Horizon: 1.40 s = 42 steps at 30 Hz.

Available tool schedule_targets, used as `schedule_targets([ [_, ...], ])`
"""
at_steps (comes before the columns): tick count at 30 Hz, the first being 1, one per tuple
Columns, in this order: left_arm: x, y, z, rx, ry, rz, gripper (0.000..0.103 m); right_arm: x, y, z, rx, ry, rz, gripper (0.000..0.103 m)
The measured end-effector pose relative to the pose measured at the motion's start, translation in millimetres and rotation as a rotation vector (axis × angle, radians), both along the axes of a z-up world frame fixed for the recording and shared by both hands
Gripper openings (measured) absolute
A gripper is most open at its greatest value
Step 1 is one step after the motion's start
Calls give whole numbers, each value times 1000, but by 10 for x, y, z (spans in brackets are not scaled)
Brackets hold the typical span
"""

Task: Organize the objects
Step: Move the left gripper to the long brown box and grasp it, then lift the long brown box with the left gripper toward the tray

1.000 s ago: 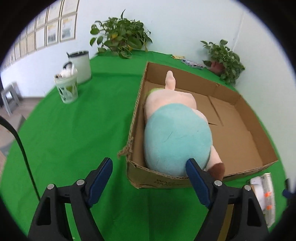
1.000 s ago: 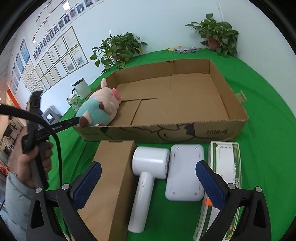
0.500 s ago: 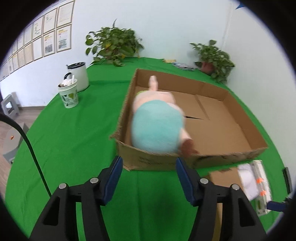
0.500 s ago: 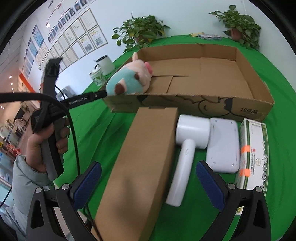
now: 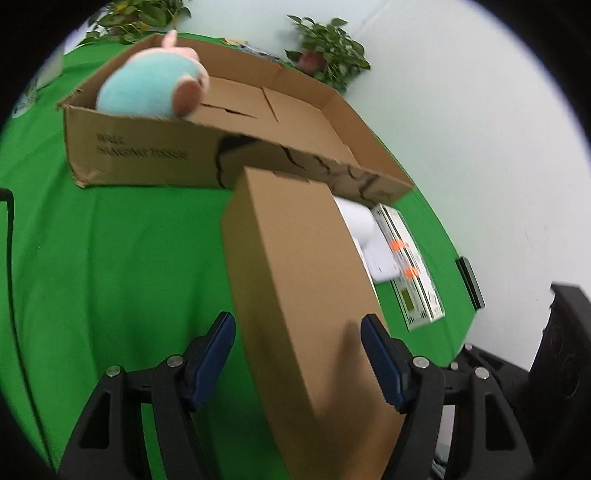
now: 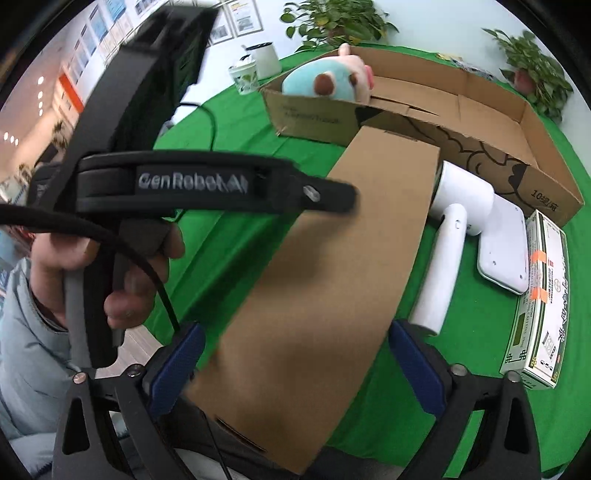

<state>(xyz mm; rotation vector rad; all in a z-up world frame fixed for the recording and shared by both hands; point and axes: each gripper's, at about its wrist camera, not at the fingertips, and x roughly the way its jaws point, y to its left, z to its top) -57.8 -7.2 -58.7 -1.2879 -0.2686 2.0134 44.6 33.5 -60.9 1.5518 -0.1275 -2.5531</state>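
Observation:
A long closed brown carton (image 5: 306, 295) lies on the green table in front of a big open cardboard box (image 5: 147, 151). A plush pig (image 5: 147, 92) lies in the box's left end. My left gripper (image 5: 297, 354) is open, its fingers either side of the carton's near end. My right gripper (image 6: 295, 365) is open and straddles the same carton (image 6: 332, 266) from the near edge. The left gripper (image 6: 229, 192) with its hand crosses the right wrist view. A white hair dryer (image 6: 450, 236), a white flat device (image 6: 506, 243) and a green-white packet (image 6: 539, 317) lie to the right.
The green table (image 5: 110, 258) ends close to me. A white mug (image 6: 243, 77) and a white canister (image 6: 267, 59) stand at the far left. Potted plants (image 6: 332, 18) line the back wall. A dark chair (image 5: 561, 365) stands off the table's right edge.
My left gripper has pulled back from the plush pig and swung right over the brown carton. My right gripper has shifted left from the hair dryer onto the same carton.

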Motion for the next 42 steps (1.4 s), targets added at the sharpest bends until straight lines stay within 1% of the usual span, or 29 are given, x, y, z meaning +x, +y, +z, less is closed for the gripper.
schedule_targets([
  [3, 37, -36, -78, 47, -43, 0, 70, 40, -19, 9, 7, 26, -4, 92],
  [4, 52, -65, -84, 61, -46, 3, 70, 53, -16, 19, 9, 35, -8, 86],
  [5, 67, -99, -79, 61, -41, 14, 70, 75, -8, 32, 11, 52, -16, 82],
  [7, 100, -159, -67, 50, -40, 31, 70, 80, 48, 52, -19, 62, -37, 67],
  [9, 102, -218, -70, 56, -57, 40, 70, 39, 120, 41, -62, 49, -54, 65],
  [11, 124, -261, -77, 50, -69, 58, 70, 8, 113, 50, -62, 43, -46, 66],
  [12, 129, -268, -71, 53, -78, 65, 70, 1, 98, 44, -65, 36, -42, 71],
  [13, 142, -282, -81, 60, -92, 71, 70, -23, 76, 23, -70, 21, -36, 84],
  [15, 197, -258, -93, 64, -107, 73, 71, -33, 2, -40, -82, -4, -13, 94],
  [16, 219, -250, -96, 61, -109, 73, 71, -22, -32, -63, -88, -7, -5, 99],
  [18, 247, -248, -107, 62, -130, 66, 70, -2, -72, -109, -69, 3, 3, 101],
  [20, 285, -259, -115, 64, -150, 60, 70, 31, -62, -128, -68, 16, -2, 101],
  [25, 415, -249, -110, 61, -182, 41, 70, 171, -79, -86, -17, 63, 19, 99],
  [27, 473, -227, -108, 61, -192, 31, 70, 238, -43, -89, -20, 71, 31, 98],
  [32, 582, -233, -109, 59, -200, 23, 70, 437, 88, -73, -27, 70, 32, 91],
  [34, 567, -237, -120, 70, -206, 32, 70, 491, 146, -60, -27, 68, 25, 88],
  [38, 552, -257, -166, 100, -235, 24, 72, 548, 199, -57, -32, 68, 20, 87],
  [40, 549, -244, -183, 110, -245, 14, 72, 572, 219, -54, -47, 72, 10, 86],
  [42, 545, -257, -204, 121, -258, 16, 74, 605, 229, -54, -63, 79, 1, 85],
])
